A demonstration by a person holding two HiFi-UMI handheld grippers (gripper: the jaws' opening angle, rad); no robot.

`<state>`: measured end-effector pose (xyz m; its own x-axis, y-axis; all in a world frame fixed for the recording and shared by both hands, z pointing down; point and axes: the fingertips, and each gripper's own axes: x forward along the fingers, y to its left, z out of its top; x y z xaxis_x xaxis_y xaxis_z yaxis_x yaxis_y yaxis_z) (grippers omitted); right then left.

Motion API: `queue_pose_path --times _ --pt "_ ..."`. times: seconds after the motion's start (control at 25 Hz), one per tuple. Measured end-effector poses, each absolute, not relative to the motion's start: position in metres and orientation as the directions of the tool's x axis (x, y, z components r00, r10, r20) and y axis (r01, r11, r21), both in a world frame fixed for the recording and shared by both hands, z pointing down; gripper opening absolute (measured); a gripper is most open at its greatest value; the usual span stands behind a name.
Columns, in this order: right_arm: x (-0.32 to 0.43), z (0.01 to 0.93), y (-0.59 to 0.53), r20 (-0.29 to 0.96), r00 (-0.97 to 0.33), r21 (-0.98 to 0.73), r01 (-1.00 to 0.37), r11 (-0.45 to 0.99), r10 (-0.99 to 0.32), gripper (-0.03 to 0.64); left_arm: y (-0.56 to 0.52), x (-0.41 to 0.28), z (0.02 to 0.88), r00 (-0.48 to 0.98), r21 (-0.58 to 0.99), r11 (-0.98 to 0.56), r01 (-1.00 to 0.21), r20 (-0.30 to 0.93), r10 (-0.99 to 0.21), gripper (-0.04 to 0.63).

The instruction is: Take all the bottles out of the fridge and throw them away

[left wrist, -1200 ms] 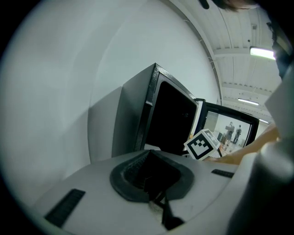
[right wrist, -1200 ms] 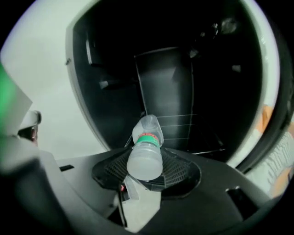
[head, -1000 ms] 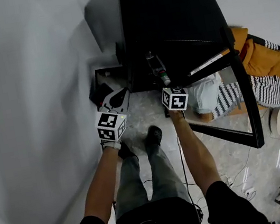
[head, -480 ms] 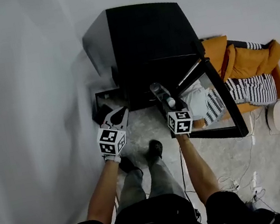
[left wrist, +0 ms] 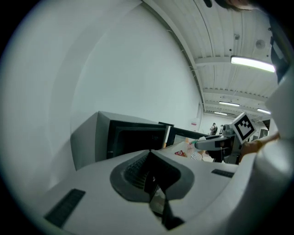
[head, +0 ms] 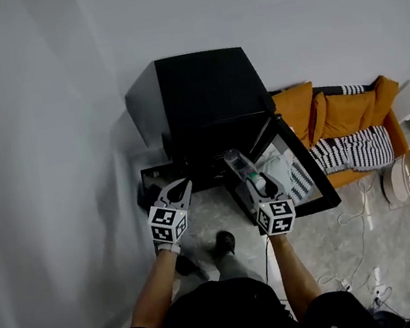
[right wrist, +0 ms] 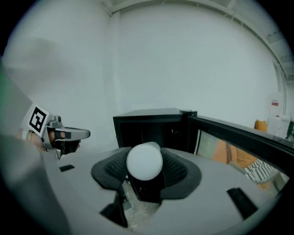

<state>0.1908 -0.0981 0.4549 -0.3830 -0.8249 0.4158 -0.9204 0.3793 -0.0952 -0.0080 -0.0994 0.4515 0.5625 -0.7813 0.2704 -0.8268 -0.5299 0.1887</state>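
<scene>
Right gripper [head: 262,186] is clamping the bottle [head: 239,166], now pulled clear of the dark open fridge [head: 203,89] at twelve o'clock; left gripper [head: 180,187] is staying closed, empty.

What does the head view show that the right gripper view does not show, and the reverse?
Only the head view: the orange sofa cushions, the person's black shoes, the clear plastic bottle's side. Only the right gripper view: the bottle's white round end pressed between the ribbed pads of the right gripper. Both: the black fridge with its glass door open, the left gripper.
</scene>
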Motion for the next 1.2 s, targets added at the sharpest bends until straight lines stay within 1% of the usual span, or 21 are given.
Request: queue_pose_path --times 0.4,0.64,0.88,1.2 --pt "0.205 0.423 -0.093 0.372 -0.403 -0.069 -0.911 0.408 -0.836 0.199 -0.113 0.014 0.430 0.584 0.159 -0.562 -0.812 0.248 -0.773 0.008" --pt "0.191 0.425 -0.101 0.376 -0.449 -0.062 -0.885 0.462 -0.810 0.199 -0.117 0.006 0.432 0.557 0.152 -0.536 -0.830 0.252 -0.791 0.008" --pt "0.147 0.431 -0.107 0.380 -0.546 -0.076 -0.823 0.563 -0.747 0.199 -0.108 -0.033 0.435 0.471 0.143 -0.449 -0.882 0.258 -0.843 0.008" --pt "0.055 0.435 -0.104 0.379 -0.714 -0.088 -0.662 0.745 -0.589 0.199 -0.076 -0.109 0.436 0.288 0.141 -0.258 -0.956 0.266 -0.920 0.006"
